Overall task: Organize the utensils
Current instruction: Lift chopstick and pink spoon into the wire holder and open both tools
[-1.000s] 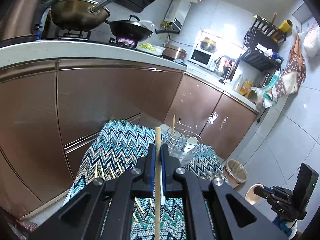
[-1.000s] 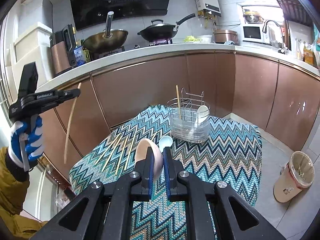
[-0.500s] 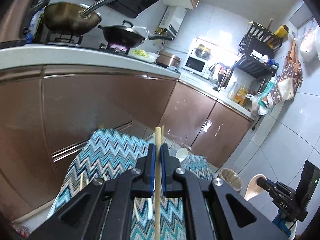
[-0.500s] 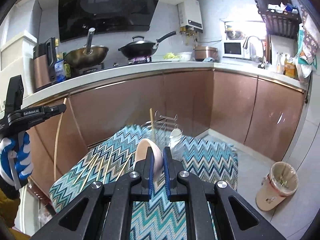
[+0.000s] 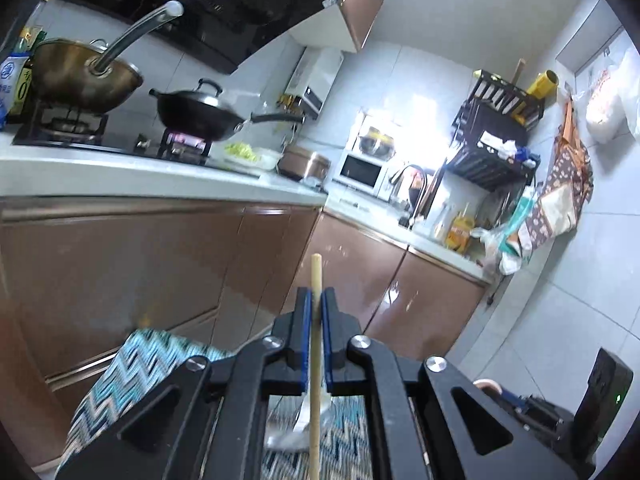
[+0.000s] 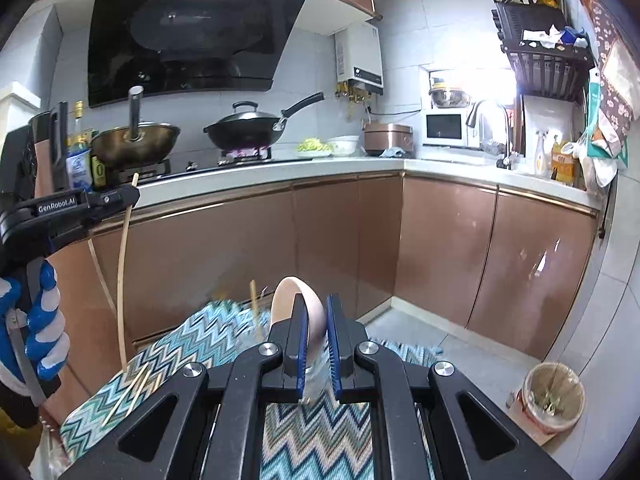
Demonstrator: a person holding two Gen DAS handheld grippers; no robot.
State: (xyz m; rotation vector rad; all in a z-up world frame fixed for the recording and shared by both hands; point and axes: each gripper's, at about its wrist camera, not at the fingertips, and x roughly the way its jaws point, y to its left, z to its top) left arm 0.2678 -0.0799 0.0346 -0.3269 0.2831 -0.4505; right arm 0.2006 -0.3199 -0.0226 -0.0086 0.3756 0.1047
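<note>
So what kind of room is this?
It looks like a home kitchen. There's a black wok on a lit stove burner, a range hood above it, and a microwave on the counter near the sink tap.

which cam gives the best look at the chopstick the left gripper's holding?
Right wrist view: the chopstick shows side-on, nearly full length, hanging from the left gripper. Left wrist view sees only a foreshortened stretch of it clamped in the gripper, its lower end cut off by the frame edge.
</note>
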